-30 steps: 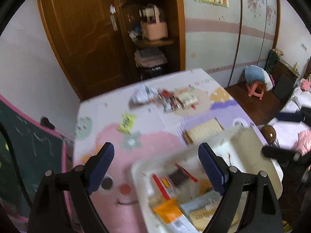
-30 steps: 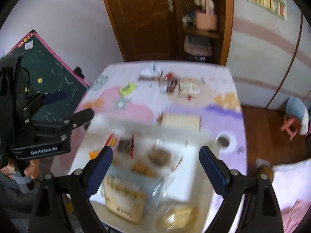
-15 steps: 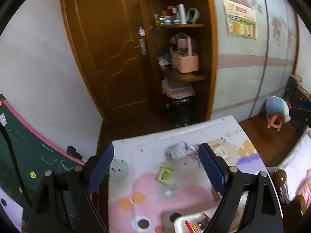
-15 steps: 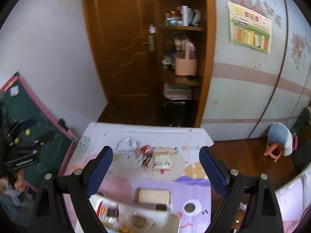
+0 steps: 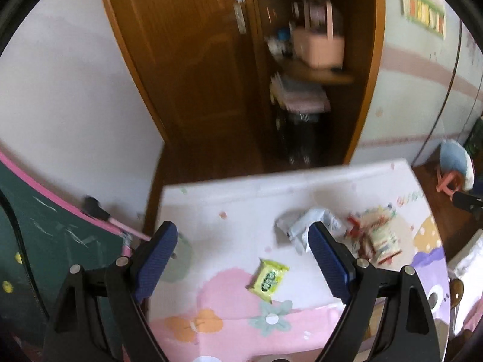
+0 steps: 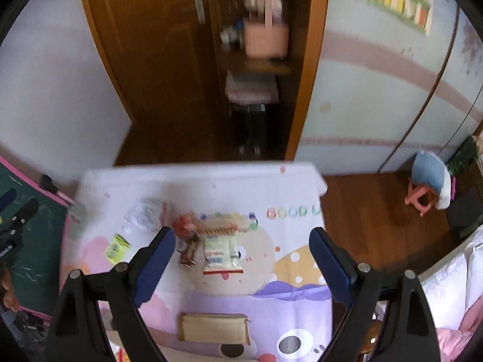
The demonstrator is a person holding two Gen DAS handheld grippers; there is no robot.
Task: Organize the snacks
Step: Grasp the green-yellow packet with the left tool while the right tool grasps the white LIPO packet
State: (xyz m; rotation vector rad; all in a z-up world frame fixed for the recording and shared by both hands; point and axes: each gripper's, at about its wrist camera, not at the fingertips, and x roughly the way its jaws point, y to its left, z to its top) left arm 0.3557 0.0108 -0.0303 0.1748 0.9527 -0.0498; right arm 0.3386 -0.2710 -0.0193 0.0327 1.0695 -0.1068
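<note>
Mat [image 6: 289, 298], snacks loose at its far end: white bag [image 5: 311, 226], striped pack [image 6: 222, 250], green packet [image 5: 267, 277]; left gripper [image 5: 241, 264] and right gripper [image 6: 243, 259] wide, empty, raised; risk: blurred approach nudges light packets off-edge.

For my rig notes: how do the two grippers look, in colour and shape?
The left gripper and right gripper look alike: black angular frames with triangular cut-outs and silver bolt heads. The jaws carry dark blue ribbed pads. No cables, markings or sleeves show on them.
</note>
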